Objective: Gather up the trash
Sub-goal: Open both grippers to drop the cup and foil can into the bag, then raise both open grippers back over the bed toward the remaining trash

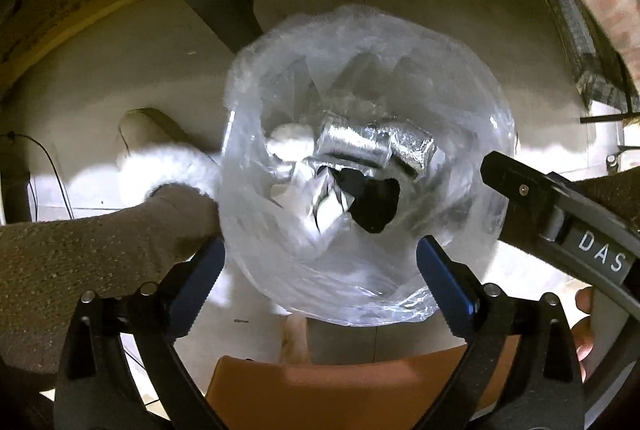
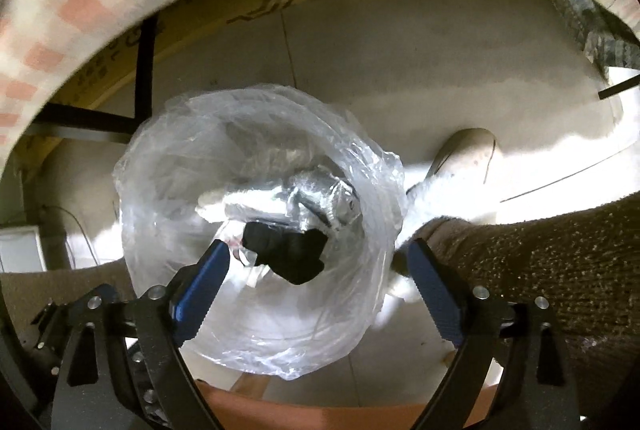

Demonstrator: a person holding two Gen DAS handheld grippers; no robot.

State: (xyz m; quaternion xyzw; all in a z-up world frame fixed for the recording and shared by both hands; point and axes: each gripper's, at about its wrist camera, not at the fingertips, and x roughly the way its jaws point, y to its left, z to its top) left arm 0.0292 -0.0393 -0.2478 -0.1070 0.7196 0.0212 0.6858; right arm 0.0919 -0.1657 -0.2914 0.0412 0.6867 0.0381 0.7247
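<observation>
Directly below both grippers, on the pale floor (image 2: 460, 77): looking straight down into one clear plastic bin liner (image 1: 460, 101), mouth stretched round and gaping upward, probably kept that wide so dropped trash falls in without snagging.

Left gripper (image 1: 320, 262) hanging released, blue pads spread wide, nothing between them; straddling the liner's near rim without pinching it. Right gripper (image 2: 318, 266) likewise released and empty, one pad reaching over the liner's mouth, the other just outside its rim. Pointing both down at the opening, seemingly to let go over the middle.

Counting contents, as far as the crinkled film allows:
- one black lump (image 1: 374, 203), soft-looking, lying near the centre of the bottom
- one crumpled silvery foil wrapper (image 1: 372, 143), touching the black lump on its far side; possibly two pieces, not separable
- one white wad (image 1: 290, 141), perhaps tissue, beside the foil

Also noting a person's leg in beige knit trousers (image 1: 80, 250) close against the liner, one light shoe (image 2: 466, 149) beyond it, and a checked cloth (image 2: 100, 9) arcing along the frame's edge.

Judging this round of trash as already resting inside the liner; no loose trash showing on the floor nearby.
</observation>
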